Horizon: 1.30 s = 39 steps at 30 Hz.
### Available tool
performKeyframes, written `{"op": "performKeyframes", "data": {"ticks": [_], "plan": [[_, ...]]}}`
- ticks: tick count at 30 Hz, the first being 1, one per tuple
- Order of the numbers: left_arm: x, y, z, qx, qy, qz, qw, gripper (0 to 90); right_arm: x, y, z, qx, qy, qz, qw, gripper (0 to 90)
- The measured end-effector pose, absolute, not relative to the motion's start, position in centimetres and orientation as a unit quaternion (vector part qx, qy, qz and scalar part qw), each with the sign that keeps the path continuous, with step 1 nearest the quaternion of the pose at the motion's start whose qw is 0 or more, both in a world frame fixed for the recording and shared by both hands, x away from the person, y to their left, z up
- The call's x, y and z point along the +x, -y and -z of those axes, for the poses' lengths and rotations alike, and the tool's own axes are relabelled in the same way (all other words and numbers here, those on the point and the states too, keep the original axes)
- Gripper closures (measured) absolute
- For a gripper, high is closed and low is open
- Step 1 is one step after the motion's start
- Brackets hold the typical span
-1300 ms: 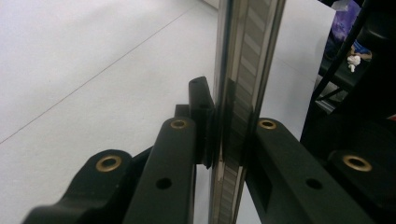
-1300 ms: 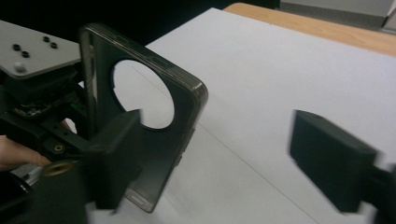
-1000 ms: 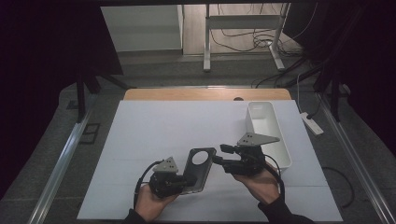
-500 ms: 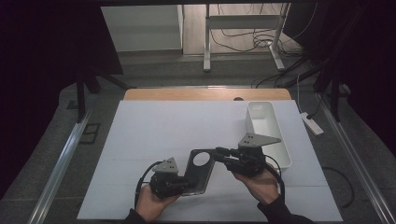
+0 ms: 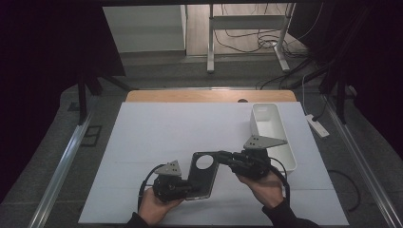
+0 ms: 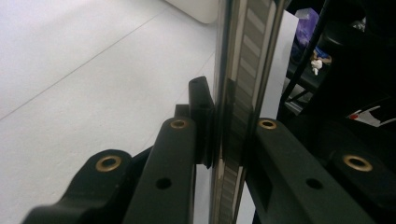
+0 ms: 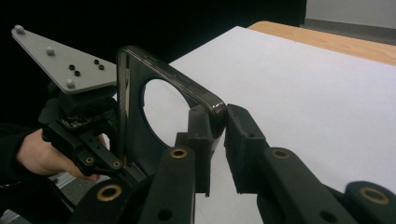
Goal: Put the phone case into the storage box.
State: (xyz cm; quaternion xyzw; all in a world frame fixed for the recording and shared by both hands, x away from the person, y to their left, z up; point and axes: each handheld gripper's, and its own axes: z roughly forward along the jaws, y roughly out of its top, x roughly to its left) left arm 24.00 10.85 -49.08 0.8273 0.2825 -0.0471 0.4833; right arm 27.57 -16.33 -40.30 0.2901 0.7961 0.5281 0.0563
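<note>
On the big white table (image 5: 157, 133) I go from the biggest thing down to the smallest. First comes the white bin (image 5: 272, 130) at the far right side; I think the work ends there, but I cannot be sure. Next is the dark phone case (image 5: 203, 175) with a round hole, near the front edge, between my two tools. My left gripper (image 5: 187, 191) is closed tight on the case's near end, and in the left gripper view the thin edge (image 6: 236, 116) is pinched between both jaws. I hold it like that so it stays up and does not flop. My right gripper (image 7: 217, 140) sits at the case's far corner with its jaws a little apart on either side of the rim, not squeezing yet. I think that is so it can take the case over.
</note>
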Motion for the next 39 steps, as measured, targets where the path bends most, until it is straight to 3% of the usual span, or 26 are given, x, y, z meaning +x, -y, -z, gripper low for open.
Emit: {"op": "performKeyframes", "data": {"ticks": [16,26,30,39], "plan": [[24.27,-10.67,49.48,0.829,-0.278,0.057,0.482,82.8,27.51,16.18,40.21,0.294,-0.789,-0.538,0.040,82.2],[24.32,-10.61,49.52,0.830,-0.280,0.051,0.480,70.8,27.37,16.18,40.03,0.295,-0.786,-0.541,0.042,82.4],[24.36,-10.63,49.50,0.827,-0.285,0.049,0.481,59.1,27.35,16.26,39.94,0.295,-0.786,-0.541,0.047,82.4],[24.37,-10.88,49.32,0.828,-0.281,0.048,0.483,46.1,27.38,16.45,39.84,0.296,-0.789,-0.536,0.057,82.4]]}}
